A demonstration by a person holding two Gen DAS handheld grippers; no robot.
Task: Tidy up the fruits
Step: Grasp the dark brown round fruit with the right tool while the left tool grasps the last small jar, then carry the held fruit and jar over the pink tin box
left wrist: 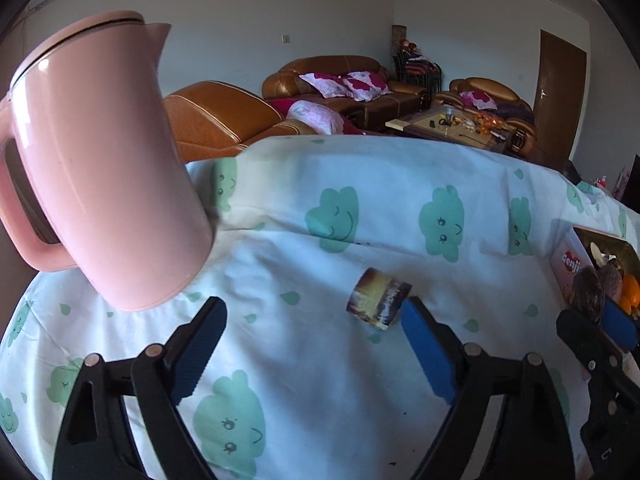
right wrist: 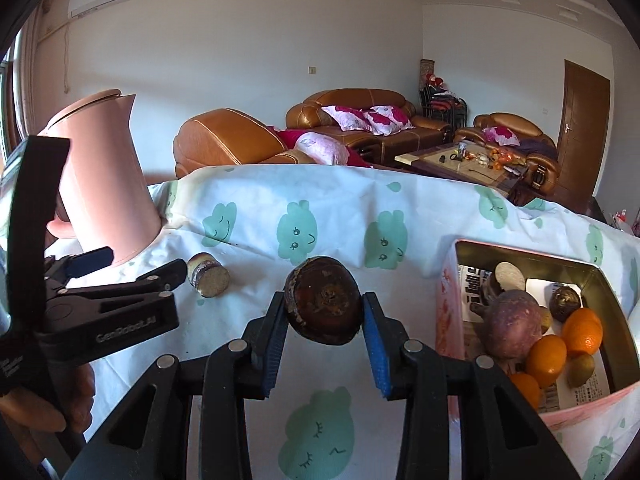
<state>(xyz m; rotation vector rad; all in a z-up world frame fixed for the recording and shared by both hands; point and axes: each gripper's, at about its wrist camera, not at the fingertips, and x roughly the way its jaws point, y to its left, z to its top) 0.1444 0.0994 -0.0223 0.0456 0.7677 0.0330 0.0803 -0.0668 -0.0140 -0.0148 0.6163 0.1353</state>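
Centre of the right wrist view: your right gripper (right wrist: 323, 312) is clamped on a dark brown round fruit (right wrist: 322, 305), pads on both sides, lifted off the cloud-print cloth (right wrist: 328, 216). Looks like the carry step, mid-transfer to the box (right wrist: 452, 312) at lower right of that frame. Box already holds oranges (right wrist: 565, 344), a purple-brown fruit (right wrist: 515, 325) + a few smaller pcs.

Next move, my guess: swing right, clear the near box wall, drop in a free spot, then release.

Left gripper (left wrist: 314, 344) sits wide open, holds nothing, low centre of the left wrist view. Small cut cylinder pc (left wrist: 378, 298) lies on the cloth just ahead, by the right-hand finger; can't tell if touching. Prob next pick.

View diff: left cam shows only a sliver of the box at right edge, contents mostly hidden. Right cam shows them fully. Pink kettle (left wrist: 100, 160) fills upper left of left cam.
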